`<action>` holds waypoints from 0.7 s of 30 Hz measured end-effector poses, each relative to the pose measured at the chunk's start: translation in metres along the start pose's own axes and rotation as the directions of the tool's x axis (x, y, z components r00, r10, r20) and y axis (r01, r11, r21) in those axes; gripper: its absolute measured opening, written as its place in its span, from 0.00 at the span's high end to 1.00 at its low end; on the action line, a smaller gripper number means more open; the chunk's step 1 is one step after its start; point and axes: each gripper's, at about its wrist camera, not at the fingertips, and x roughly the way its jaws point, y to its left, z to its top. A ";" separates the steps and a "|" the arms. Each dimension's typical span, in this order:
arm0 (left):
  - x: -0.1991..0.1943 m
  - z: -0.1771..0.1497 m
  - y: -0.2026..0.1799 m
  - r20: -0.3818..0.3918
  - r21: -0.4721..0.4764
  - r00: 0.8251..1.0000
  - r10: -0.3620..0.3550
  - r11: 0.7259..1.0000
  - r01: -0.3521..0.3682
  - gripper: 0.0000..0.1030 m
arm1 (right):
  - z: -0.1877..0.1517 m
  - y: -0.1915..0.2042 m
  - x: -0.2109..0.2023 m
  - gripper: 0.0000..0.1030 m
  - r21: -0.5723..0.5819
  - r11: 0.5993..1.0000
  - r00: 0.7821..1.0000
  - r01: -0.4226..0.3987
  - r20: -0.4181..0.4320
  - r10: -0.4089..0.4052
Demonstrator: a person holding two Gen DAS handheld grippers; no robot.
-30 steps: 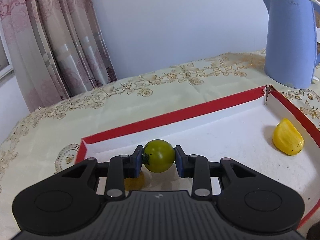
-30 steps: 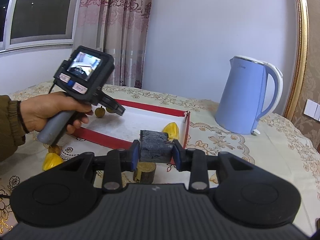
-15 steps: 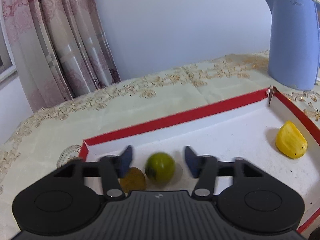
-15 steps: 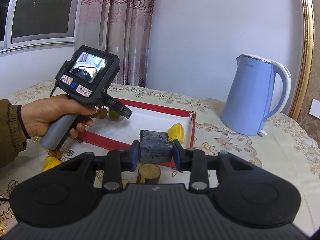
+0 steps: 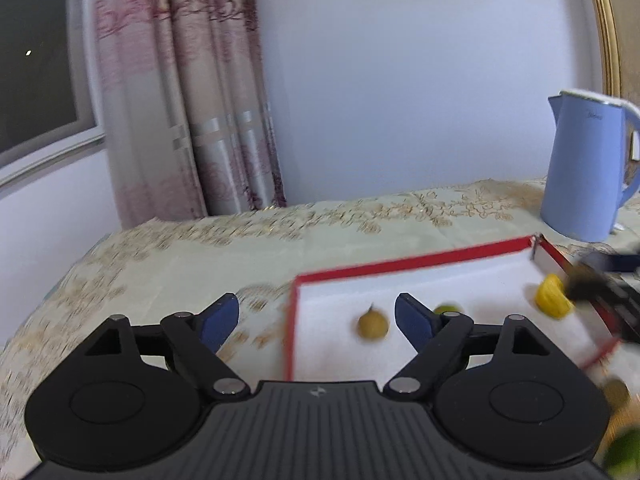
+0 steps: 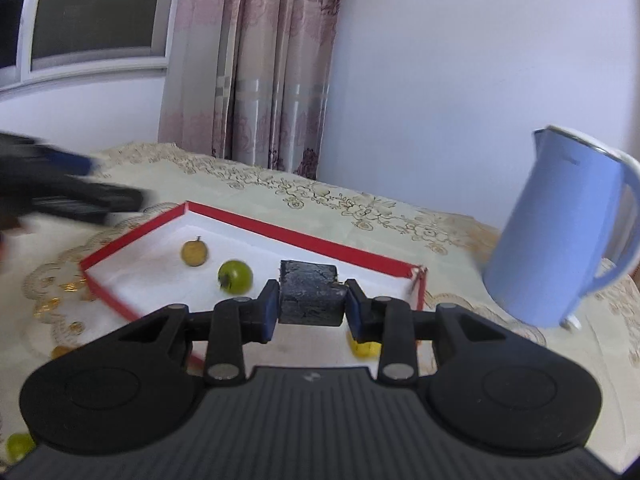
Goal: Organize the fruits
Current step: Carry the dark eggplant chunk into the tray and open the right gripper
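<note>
My left gripper (image 5: 318, 320) hangs over the left rim of the red-edged white tray (image 5: 412, 260), its jaws opening wide with nothing pressed between them. On the tray floor lie a brownish-yellow round fruit (image 5: 373, 324), a green round fruit (image 5: 446, 309) half hidden by a finger, and a yellow fruit (image 5: 552, 302). My right gripper (image 6: 312, 308) is shut on a dark rough block (image 6: 310, 298) above the tray (image 6: 304, 236). Below it are the green fruit (image 6: 235, 276), the brownish fruit (image 6: 195, 253) and the yellow fruit (image 6: 364, 348), partly hidden.
A blue kettle (image 6: 560, 232) stands to the right of the tray on the embroidered tablecloth. Loose fruit lies outside the tray: a green one (image 6: 18, 446) and an orange one (image 6: 60, 351) at the near left. Curtains and a wall lie behind the table.
The left gripper let go of the green fruit in the tray, opened wide and drew back towards the tray's left rim. The right gripper carried the dark block in over the tray.
</note>
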 end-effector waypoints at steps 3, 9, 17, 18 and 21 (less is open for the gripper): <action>-0.028 -0.023 0.015 -0.003 -0.026 1.000 0.000 1.000 0.000 0.17 | 0.007 -0.005 0.024 0.68 0.009 1.000 1.000 -0.011 -0.029 0.011; -0.057 -0.059 0.017 -0.014 -0.018 1.000 0.006 1.000 -0.006 0.17 | 0.012 -0.010 0.064 0.68 0.003 1.000 0.995 0.007 -0.100 -0.006; -0.070 -0.084 0.010 -0.028 0.006 1.000 0.012 1.000 -0.012 0.17 | 0.012 -0.013 0.105 0.68 -0.016 0.998 0.978 0.056 -0.199 -0.059; -0.071 -0.085 0.012 -0.033 -0.011 0.999 0.009 1.000 -0.009 0.17 | 0.010 -0.012 0.109 0.68 -0.023 0.998 0.975 0.054 -0.214 -0.058; -0.076 -0.091 0.015 -0.047 -0.030 0.999 -0.024 0.999 0.023 0.17 | 0.005 -0.010 0.113 0.66 -0.035 0.997 0.970 0.065 -0.233 -0.072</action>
